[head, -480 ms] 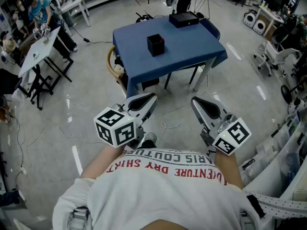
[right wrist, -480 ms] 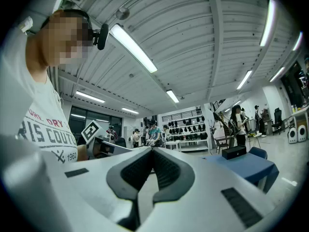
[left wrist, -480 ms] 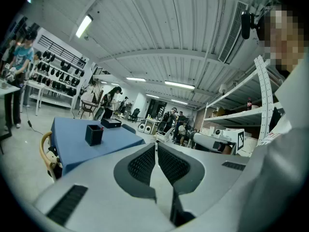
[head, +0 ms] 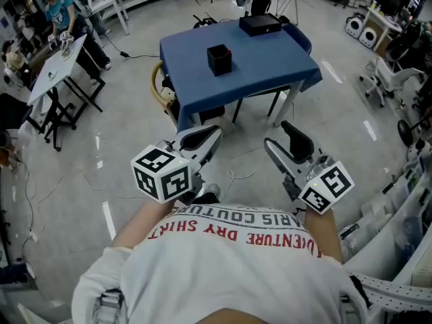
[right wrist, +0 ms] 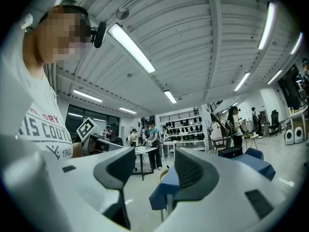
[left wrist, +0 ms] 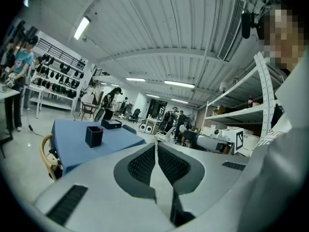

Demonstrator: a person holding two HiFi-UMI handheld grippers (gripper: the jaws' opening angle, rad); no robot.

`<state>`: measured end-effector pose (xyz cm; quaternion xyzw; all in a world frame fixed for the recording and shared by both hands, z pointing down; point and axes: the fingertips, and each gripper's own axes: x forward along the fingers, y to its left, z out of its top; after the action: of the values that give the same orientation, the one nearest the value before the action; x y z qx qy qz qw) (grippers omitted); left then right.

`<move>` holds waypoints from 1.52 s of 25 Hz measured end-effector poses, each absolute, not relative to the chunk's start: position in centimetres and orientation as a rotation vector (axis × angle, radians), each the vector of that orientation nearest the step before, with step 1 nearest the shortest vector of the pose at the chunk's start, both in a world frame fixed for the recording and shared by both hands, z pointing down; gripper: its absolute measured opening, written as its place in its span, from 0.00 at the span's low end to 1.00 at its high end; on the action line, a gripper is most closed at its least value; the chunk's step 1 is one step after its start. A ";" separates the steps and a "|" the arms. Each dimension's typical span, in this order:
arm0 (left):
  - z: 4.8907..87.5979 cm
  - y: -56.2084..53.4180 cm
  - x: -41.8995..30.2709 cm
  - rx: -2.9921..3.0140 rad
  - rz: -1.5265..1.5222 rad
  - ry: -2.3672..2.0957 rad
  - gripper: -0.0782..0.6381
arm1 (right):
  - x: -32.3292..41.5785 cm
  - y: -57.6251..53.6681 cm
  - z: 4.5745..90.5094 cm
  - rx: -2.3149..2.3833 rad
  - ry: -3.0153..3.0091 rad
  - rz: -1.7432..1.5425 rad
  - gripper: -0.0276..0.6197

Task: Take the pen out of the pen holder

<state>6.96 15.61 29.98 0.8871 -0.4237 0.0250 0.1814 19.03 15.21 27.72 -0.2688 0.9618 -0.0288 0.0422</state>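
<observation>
A black square pen holder (head: 219,60) stands on the blue-clothed table (head: 270,63), far ahead of both grippers. A small red pen tip (head: 228,50) shows at its rim. From the left gripper view the pen holder (left wrist: 94,136) is small and distant on the blue table (left wrist: 67,146). My left gripper (head: 214,135) is held over the floor short of the table, jaws shut together with nothing between them. My right gripper (head: 278,133) is held beside it, jaws open and empty. In its view the right gripper (right wrist: 154,170) frames the table's corner (right wrist: 161,195).
A flat black box (head: 260,24) lies at the table's far edge. A curved wooden chair (head: 160,90) stands at the table's left side. People work at a white table (head: 54,69) at the left. Office chairs (head: 385,79) stand at the right, and cables (head: 233,177) trail on the floor.
The right gripper's jaws have spread apart. Both grippers have stayed low in front of the person's chest, away from the table.
</observation>
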 end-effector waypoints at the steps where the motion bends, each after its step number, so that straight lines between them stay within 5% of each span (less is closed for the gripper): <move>1: 30.0 15.6 7.0 2.504 0.072 -1.199 0.16 | 19.1 15.0 27.7 -0.823 2.942 -0.088 0.43; 8: 31.3 13.7 6.1 2.481 0.075 -1.207 0.16 | 18.8 12.5 28.7 -0.869 2.930 -0.099 0.56; 38: 35.0 -13.0 -6.6 2.446 0.170 -0.934 0.16 | 5.1 -12.0 32.5 -1.126 2.926 -0.339 0.57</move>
<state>-6.62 -12.97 34.98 0.9012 -0.3440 0.0625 0.2559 5.07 -11.96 32.47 -0.3571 0.9278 -0.1077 -0.0058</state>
